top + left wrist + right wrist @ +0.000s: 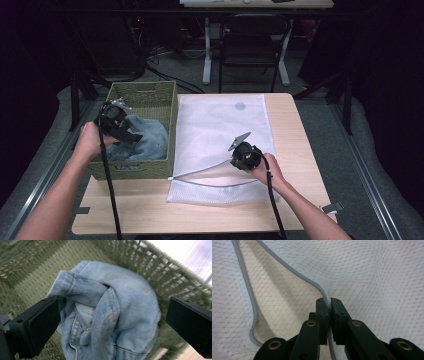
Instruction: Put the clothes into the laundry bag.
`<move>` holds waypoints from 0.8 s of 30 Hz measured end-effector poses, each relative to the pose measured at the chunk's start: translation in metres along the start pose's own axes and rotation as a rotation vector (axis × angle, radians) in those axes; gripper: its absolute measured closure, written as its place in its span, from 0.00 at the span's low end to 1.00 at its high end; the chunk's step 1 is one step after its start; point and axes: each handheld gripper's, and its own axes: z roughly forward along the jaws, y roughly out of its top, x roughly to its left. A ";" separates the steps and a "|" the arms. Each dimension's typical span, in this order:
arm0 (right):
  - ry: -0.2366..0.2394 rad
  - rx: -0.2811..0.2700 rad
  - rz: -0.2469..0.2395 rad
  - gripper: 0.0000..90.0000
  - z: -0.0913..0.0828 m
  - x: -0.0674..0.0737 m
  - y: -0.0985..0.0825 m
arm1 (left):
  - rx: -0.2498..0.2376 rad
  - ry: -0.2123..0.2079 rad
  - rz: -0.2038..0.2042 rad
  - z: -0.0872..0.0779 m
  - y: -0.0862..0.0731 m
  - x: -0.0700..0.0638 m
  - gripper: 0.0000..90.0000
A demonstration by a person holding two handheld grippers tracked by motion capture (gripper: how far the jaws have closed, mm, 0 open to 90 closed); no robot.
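Observation:
A white mesh laundry bag (220, 130) lies flat on the table, its grey zipper (200, 172) open along the near edge. My right gripper (329, 302) is shut on the upper zipper edge (294, 271) of the mesh bag (374, 277) and holds it lifted, so the mouth gapes. A crumpled light-blue denim garment (145, 142) lies in a green woven basket (145, 92) at the left. My left gripper (117, 122) hovers over the basket, jaws open on either side of the denim garment (112, 312) and clear of it.
The basket (32, 272) stands against the bag's left edge on the light wooden table (150, 205). Bare table runs along the front edge. Desk legs and a chair stand on the floor beyond the table. Cables trail from both grippers toward the front.

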 end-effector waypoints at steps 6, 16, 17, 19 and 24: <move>-0.002 -0.003 -0.004 0.95 -0.001 0.000 0.000 | 0.078 -0.021 0.011 0.028 -0.001 0.011 0.00; -0.004 0.000 -0.014 0.95 -0.001 0.001 0.001 | 0.164 -0.070 0.031 0.067 -0.001 0.010 0.00; -0.004 0.000 -0.014 0.95 -0.001 0.001 0.001 | 0.168 -0.075 0.028 0.069 -0.001 0.011 0.00; -0.002 0.000 -0.013 0.95 -0.001 0.001 0.001 | 0.183 -0.094 0.021 0.073 -0.002 0.012 0.00; -0.004 0.000 -0.011 0.94 -0.002 0.002 0.001 | 0.223 -0.115 0.013 0.083 -0.001 0.010 0.00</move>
